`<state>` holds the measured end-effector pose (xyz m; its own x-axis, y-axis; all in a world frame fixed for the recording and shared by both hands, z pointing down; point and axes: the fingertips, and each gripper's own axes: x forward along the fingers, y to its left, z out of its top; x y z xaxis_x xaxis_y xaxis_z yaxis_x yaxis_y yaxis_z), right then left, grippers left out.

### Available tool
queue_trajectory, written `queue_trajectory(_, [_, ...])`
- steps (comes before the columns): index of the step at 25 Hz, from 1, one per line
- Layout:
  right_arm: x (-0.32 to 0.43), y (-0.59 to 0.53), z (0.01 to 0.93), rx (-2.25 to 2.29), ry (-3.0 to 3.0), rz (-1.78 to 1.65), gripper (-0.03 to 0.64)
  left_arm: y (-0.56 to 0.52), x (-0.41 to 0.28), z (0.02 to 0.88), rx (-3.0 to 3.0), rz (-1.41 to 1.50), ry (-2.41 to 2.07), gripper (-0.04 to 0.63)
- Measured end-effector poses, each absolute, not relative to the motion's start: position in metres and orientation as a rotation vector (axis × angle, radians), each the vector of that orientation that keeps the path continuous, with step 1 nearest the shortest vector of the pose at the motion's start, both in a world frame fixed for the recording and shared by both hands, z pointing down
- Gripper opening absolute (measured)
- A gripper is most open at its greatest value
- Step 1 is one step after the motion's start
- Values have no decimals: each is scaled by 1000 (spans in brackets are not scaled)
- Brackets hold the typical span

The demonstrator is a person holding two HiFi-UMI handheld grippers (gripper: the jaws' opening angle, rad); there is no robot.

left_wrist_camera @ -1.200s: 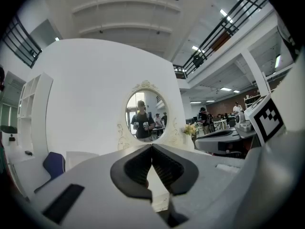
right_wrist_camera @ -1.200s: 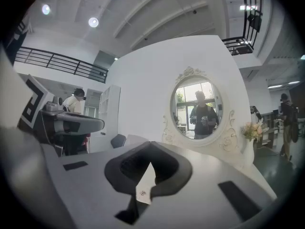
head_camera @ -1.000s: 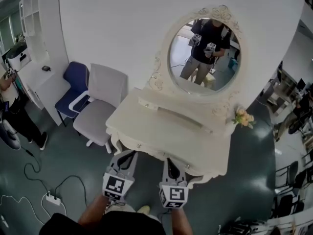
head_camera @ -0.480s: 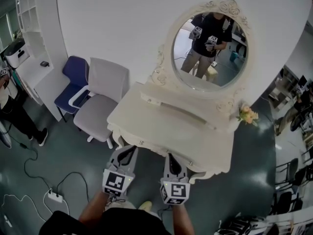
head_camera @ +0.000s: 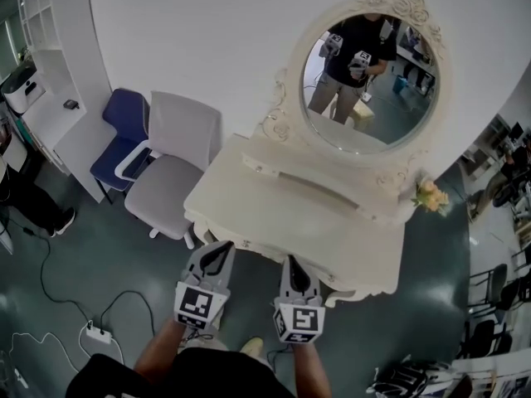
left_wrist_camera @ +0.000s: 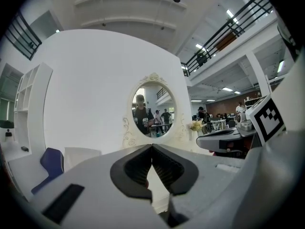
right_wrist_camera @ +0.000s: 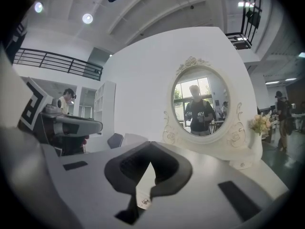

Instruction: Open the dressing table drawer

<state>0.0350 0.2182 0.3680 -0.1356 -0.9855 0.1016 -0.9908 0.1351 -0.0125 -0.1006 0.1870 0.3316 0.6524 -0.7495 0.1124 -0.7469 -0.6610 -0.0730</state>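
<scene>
My left gripper [head_camera: 217, 259] and right gripper [head_camera: 296, 274] are closed and empty, facing the dressing table's [head_camera: 290, 210] shut drawer [head_camera: 249, 247].

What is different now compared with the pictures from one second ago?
The left gripper and the right gripper moved forward, closer to the front of the dressing table. Nothing was taken hold of. Their jaws stay shut and empty, and the drawer stays closed.

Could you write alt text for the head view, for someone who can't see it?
Seen from above, a person points two closed grippers, the left gripper and the right gripper, at the front of a cream dressing table with an oval mirror. A grey chair stands to its left.
</scene>
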Motion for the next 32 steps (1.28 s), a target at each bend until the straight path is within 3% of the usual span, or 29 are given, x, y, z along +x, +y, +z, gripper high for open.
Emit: queue_trajectory(32, [26,61,381,2212,-2092,137,-2,-1,-102,349,-2946,-197,1033,3])
